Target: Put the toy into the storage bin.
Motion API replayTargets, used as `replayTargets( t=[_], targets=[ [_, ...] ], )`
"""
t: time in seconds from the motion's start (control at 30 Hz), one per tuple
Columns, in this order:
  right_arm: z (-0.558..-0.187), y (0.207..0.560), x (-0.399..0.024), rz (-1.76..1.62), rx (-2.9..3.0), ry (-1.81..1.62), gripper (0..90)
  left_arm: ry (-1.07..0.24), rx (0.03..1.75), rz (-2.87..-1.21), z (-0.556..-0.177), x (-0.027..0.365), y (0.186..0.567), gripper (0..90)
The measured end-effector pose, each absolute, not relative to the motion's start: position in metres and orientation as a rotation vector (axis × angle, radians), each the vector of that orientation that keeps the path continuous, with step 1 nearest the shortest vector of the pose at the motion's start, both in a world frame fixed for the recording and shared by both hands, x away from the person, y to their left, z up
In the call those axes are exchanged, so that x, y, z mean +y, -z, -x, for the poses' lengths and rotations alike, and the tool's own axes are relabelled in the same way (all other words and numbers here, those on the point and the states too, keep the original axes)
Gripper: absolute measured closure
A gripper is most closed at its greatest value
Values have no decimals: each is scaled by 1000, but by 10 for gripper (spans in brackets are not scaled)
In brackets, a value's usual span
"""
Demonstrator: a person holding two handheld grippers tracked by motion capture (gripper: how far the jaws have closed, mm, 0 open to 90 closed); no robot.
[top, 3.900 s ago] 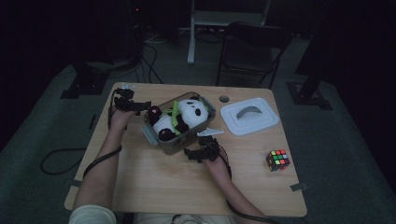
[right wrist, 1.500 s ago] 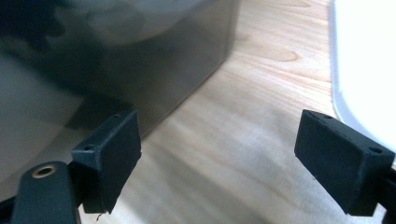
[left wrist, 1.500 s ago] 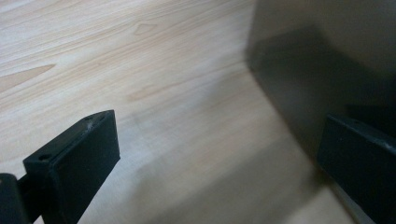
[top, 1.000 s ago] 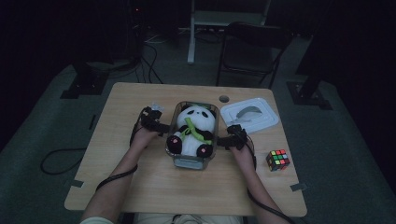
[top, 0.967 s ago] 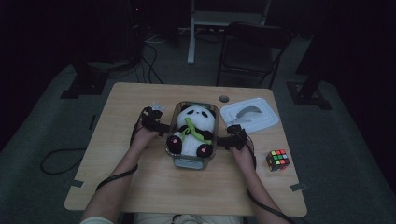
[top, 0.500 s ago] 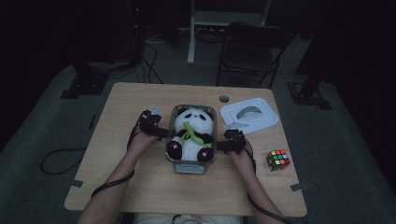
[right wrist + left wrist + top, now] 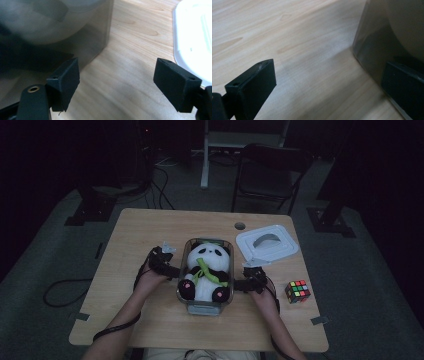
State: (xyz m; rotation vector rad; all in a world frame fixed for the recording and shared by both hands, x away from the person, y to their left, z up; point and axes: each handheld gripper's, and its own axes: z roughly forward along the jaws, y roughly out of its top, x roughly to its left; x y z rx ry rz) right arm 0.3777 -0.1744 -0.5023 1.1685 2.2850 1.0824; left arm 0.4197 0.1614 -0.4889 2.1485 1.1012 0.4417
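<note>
The left gripper (image 7: 172,270) stands with jaws wide apart, gripping nothing; one jaw lies against the wall of the clear container (image 7: 206,309). The right gripper (image 7: 239,284) is also spread, empty, just beside the container's other wall; its jaws have narrowed slightly in the last second. The container, with the plush panda (image 7: 207,272) inside, sits mid-tabletop (image 7: 130,240) and has slid toward the person since a second ago. The right gripper view shows the white lid (image 7: 197,35) close by; the high view adds the puzzle cube (image 7: 297,291).
</note>
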Motion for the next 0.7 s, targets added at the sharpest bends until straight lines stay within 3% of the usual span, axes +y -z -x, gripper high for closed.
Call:
replayTargets(
  t=[0.7],
  targets=[
    [-344, 454, -233, -1246, 2073, -1160, 137, -352, 1053, -2130, -390, 181, 494, 8]
  ],
)
